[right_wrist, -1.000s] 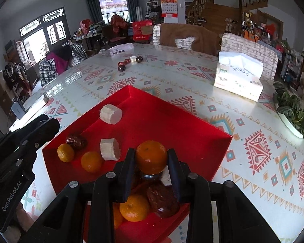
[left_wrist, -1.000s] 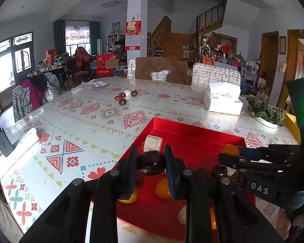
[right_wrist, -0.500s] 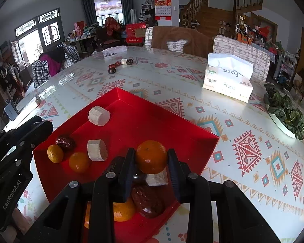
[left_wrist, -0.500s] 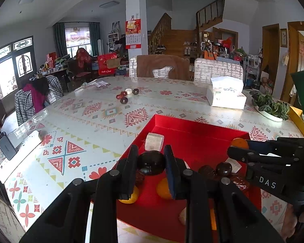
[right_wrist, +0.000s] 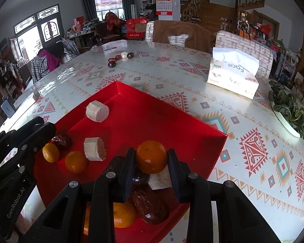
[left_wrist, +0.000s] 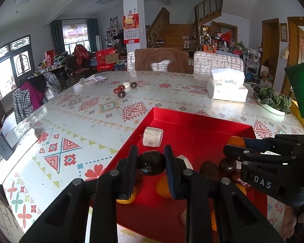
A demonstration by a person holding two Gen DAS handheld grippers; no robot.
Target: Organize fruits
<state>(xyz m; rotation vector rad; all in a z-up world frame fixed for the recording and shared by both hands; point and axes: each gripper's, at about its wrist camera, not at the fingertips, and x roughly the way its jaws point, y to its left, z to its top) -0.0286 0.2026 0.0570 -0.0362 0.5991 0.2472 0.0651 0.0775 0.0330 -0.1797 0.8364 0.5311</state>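
Tray (right_wrist: 192, 121), red, on patterned table (right_wrist: 243, 105). Left gripper (left_wrist: 151, 163): fingers clamped on dark round fruit (left_wrist: 151, 165), above tray's near-left part. Right gripper (right_wrist: 151, 160): fingers clamped on orange (right_wrist: 151, 156), above tray's near-right corner.

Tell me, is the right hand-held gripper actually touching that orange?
Touching. The right wrist view shows the right hand-held gripper with both fingers pressed against the sides of the orange, no gap, above the red tray.
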